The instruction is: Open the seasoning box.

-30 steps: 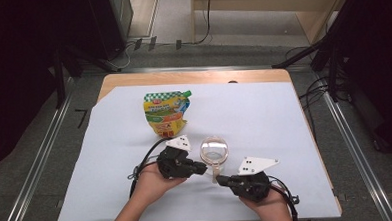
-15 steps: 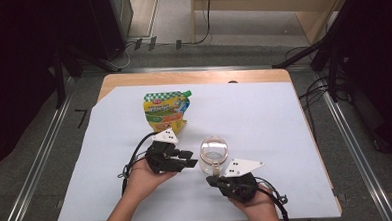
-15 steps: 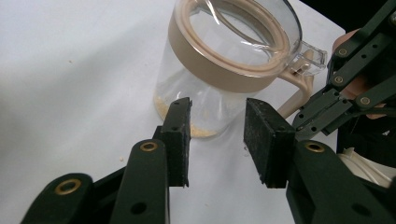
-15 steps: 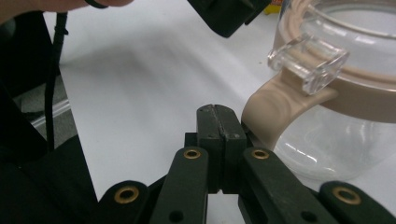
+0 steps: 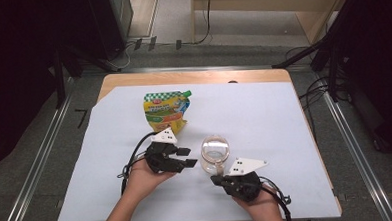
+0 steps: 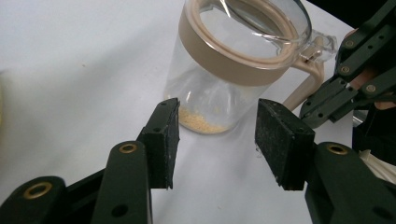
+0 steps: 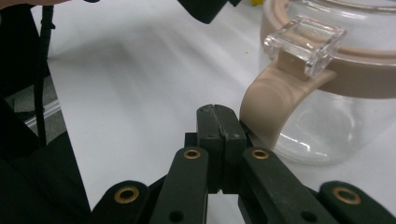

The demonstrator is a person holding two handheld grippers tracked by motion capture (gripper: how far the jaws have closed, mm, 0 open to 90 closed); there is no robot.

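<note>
The setting looks like a recording lab or test room rather than a home. A small wooden tabletop [image 5: 192,78], covered with a pale sheet [image 5: 244,123], stands alone on grey carpet [image 5: 45,147]. Metal rails [image 5: 34,170] run along the floor at nine and three o'clock of the tabletop, and another rail [image 5: 192,68] crosses at twelve o'clock. Dark stands or tripod legs [image 5: 59,71] rise at ten and two o'clock, and black cables [image 5: 313,93] lie loose on the carpet near three o'clock. Beyond twelve o'clock sits light wooden furniture [image 5: 259,7], with a cord [image 5: 209,12] hanging down in front of it. The outer edges are dark.
</note>
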